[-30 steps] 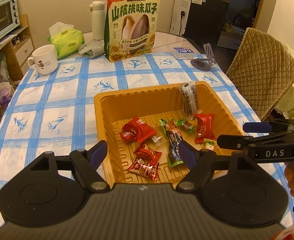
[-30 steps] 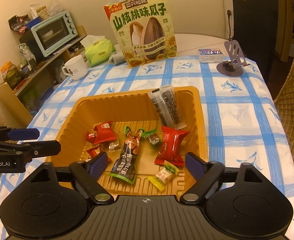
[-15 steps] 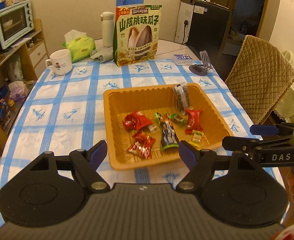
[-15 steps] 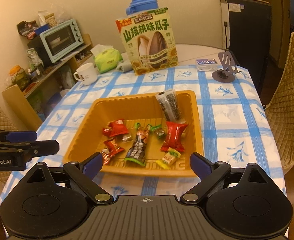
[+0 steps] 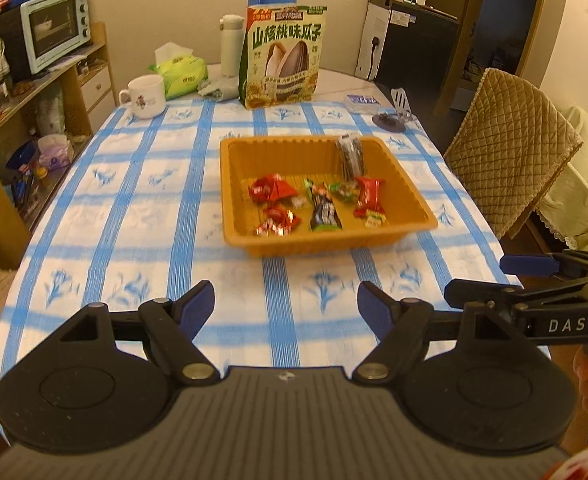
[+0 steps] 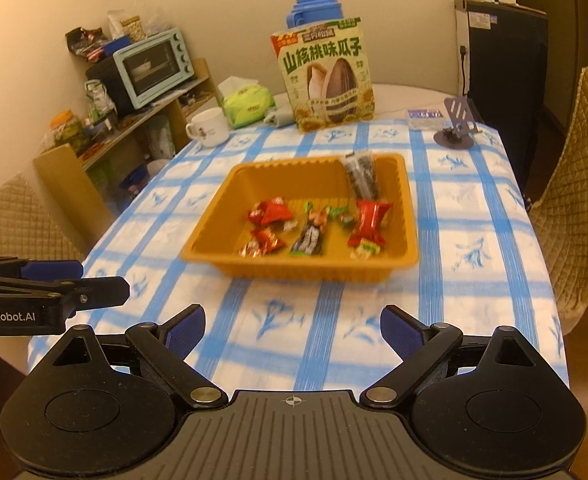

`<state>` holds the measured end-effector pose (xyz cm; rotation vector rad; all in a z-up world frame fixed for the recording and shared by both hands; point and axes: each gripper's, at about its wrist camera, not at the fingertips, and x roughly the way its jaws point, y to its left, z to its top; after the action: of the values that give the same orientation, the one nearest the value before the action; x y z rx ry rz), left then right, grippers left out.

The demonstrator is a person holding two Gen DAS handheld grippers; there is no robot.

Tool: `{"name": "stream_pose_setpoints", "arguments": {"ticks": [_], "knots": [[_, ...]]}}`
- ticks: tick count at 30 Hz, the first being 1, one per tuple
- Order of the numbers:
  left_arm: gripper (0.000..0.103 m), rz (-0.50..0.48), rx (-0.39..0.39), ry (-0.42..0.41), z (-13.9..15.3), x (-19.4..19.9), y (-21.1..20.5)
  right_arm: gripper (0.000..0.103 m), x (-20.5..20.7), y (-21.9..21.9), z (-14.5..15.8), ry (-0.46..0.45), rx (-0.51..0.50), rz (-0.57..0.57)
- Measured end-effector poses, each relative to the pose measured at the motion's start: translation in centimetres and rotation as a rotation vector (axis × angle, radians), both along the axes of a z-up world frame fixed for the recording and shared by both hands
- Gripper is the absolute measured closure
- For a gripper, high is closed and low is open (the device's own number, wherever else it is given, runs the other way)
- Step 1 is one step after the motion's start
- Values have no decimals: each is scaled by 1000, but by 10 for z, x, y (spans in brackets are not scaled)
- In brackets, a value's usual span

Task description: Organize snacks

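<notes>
An orange tray (image 5: 322, 240) (image 6: 306, 268) sits mid-table on the blue-checked cloth. It holds several wrapped snacks: red packets (image 5: 271, 191) (image 6: 370, 220), a dark bar (image 5: 322, 212) (image 6: 312, 234) and a clear pack of dark sticks (image 5: 350, 156) (image 6: 362, 178) leaning on the far wall. My left gripper (image 5: 285, 308) is open and empty, near the table's front edge. My right gripper (image 6: 292, 330) is open and empty too, beside it; it also shows at the right of the left wrist view (image 5: 530, 280).
A large sunflower-seed bag (image 5: 281, 58) (image 6: 328, 76) stands at the back, with a mug (image 5: 145, 96), tissue pack (image 5: 179, 74), white flask (image 5: 231, 46) and phone stand (image 5: 396, 114). A quilted chair (image 5: 510, 152) is at the right, shelves with an oven (image 5: 53, 28) at the left.
Both grippers have pulled back from above the tray toward the table's front edge. They stay open and empty. The snacks in the tray have not moved.
</notes>
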<state>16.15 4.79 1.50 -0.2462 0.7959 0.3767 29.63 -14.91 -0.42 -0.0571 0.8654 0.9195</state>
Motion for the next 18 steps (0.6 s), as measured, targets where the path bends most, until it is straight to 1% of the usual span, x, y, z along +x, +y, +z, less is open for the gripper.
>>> {"name": "stream_pose_setpoints", "arguments": {"ticks": [8,18], "knots": [[26,11,-26,33,-11,-37,-22,9,-29,-21,-5,26,-32,12],[26,16,-29,54,-18,-59,-44,9,-50,-35,-14,44,-77,26]]}}
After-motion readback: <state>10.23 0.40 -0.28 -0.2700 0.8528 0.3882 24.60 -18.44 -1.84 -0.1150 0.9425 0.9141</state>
